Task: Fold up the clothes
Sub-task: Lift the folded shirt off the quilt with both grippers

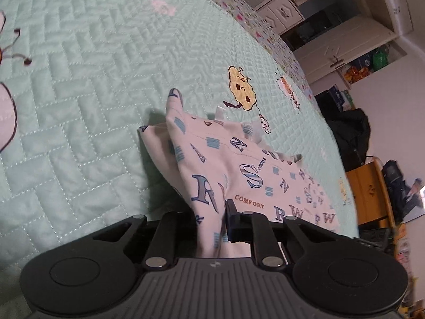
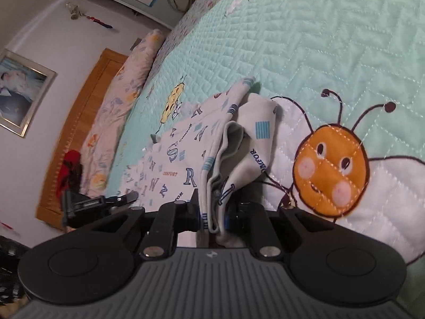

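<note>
My left gripper (image 1: 212, 223) and right gripper (image 2: 212, 212) are matt black plastic with shiny metal pins, and the ribbed grey housing at the bottom of each frame looks rubbery. The garment (image 1: 239, 175) between my jaws is soft, thin, matt cotton-like cloth with printed letters. The mint bedspread (image 1: 93, 93) is quilted fabric with a slight satin sheen, and its bee patch (image 2: 330, 170) is stitched cloth. The headboard (image 2: 87, 111) at left is smooth, varnished-looking wood.
</note>
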Demonstrator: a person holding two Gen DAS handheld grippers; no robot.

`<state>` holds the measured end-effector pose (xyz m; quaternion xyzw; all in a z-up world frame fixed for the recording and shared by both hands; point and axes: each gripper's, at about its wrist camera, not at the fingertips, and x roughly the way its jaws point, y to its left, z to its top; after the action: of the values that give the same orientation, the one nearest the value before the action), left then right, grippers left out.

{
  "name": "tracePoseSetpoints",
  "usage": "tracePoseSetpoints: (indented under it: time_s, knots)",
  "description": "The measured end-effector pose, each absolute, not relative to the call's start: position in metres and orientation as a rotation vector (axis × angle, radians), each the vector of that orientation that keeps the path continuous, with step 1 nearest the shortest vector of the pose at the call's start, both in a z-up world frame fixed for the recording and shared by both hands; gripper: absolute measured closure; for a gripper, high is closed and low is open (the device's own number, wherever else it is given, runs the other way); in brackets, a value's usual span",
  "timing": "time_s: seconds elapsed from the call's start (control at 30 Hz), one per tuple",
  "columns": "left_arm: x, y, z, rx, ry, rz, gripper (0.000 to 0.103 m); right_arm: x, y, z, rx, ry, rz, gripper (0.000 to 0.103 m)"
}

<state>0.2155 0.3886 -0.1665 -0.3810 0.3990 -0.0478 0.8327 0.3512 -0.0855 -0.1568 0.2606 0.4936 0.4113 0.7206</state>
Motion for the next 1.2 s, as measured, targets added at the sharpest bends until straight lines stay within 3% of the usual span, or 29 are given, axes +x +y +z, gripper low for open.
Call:
tracePoseSetpoints:
  time_s: [0.13, 0.33, 0.8, 1.2]
  knots:
    - [0.211, 0.382, -0.154, -0.794, 0.822, -0.061, 0.09, 0.337, -0.078, -0.147, 0.55, 1.047, 0.833, 0.086]
    - [0.182, 0.381, -0.135, -0.947, 0.691, -0.078, 0.091, 0.32, -0.086, -0.138, 0.728, 0.982, 0.838, 0.087]
    - [0.07, 0.375, -0.067, -1.047, 0.533, -0.14, 0.092, 0.267, -0.064, -0.07, 0.838, 0.929, 0.946, 0.087]
    - [-0.079, 0.444, -0.043, -1.142, 0.283, -0.069, 0.092, 0.241, 0.062, -0.023, 0.708, 1.008, 1.141, 0.087]
